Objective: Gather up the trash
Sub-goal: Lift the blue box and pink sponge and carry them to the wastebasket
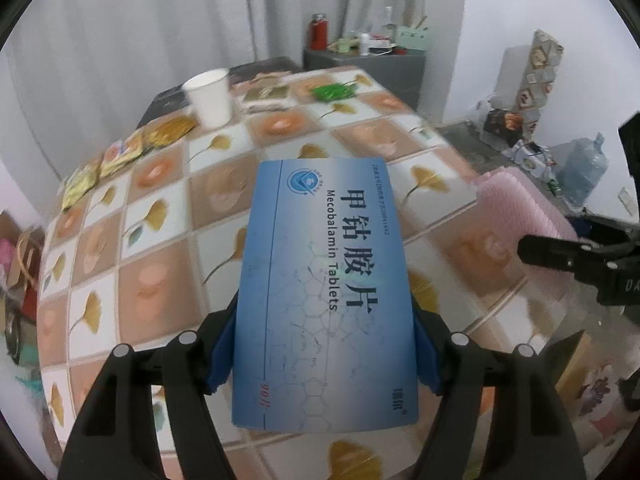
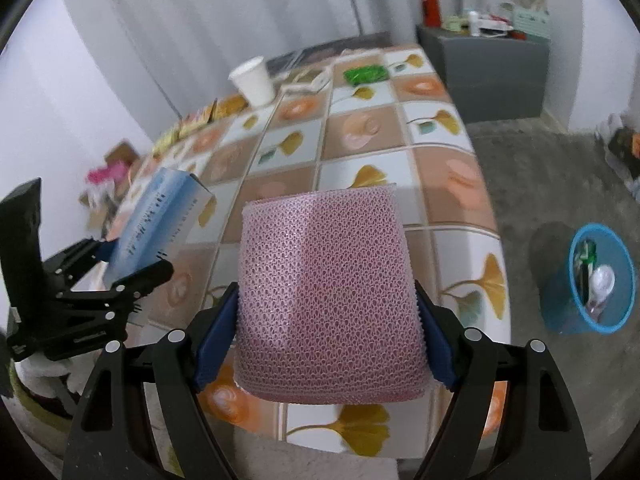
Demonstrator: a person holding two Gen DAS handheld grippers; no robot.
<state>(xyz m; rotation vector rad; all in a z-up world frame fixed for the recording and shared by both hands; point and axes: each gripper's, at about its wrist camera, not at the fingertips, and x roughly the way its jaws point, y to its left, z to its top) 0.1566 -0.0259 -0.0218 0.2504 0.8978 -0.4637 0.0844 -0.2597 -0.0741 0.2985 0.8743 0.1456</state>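
Your left gripper jaws are clenched on a light, crushable box; your right gripper jaws squeeze soft, springy foam netting. Grip both gently at mid-sides.

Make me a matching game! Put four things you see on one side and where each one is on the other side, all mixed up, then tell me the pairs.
Things:
1. pill box
2. pink net
3. paper cup
4. blue bin

Places:
A. on the floor beside the table
B. held in the left gripper
C. standing at the far end of the table
D. held in the right gripper

Pairs: 1-B, 2-D, 3-C, 4-A
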